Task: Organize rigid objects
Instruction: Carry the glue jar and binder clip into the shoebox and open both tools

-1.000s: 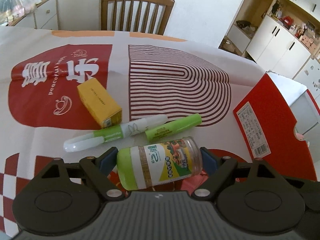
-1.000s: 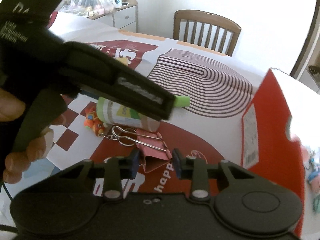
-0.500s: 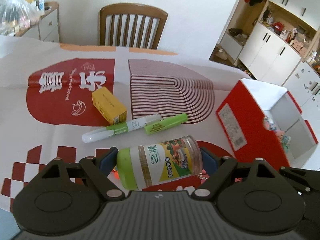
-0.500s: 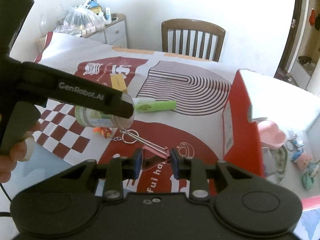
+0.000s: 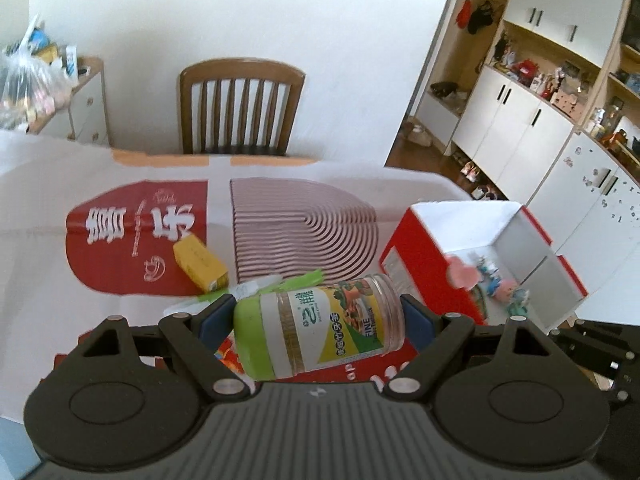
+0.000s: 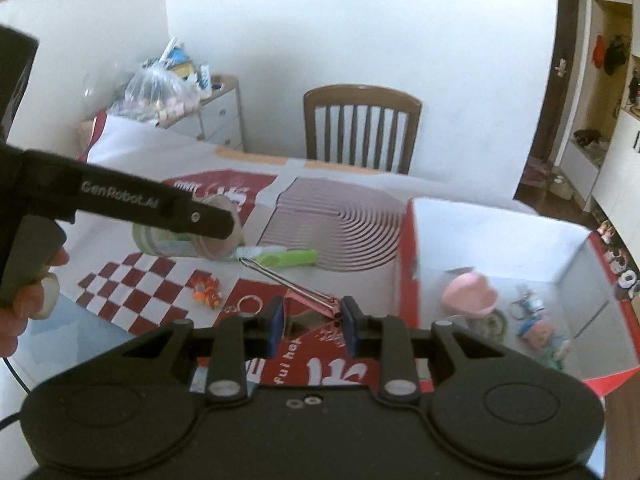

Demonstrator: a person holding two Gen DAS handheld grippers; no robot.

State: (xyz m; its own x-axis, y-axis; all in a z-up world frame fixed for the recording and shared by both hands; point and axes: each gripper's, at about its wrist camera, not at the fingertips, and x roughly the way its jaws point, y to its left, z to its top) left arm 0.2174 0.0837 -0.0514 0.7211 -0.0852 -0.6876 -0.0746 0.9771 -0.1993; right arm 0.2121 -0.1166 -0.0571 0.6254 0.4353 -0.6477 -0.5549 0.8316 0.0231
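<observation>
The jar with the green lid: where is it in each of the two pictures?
Left wrist: jar lies sideways at bottom centre, clamped in the left gripper.
Right wrist: jar at middle left, partly behind that gripper's finger.
Shared landmark: wooden chair.

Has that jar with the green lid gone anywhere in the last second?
Yes. The jar, gripped in the left tongs, has risen off the tablecloth and swung right toward the red box.
</observation>
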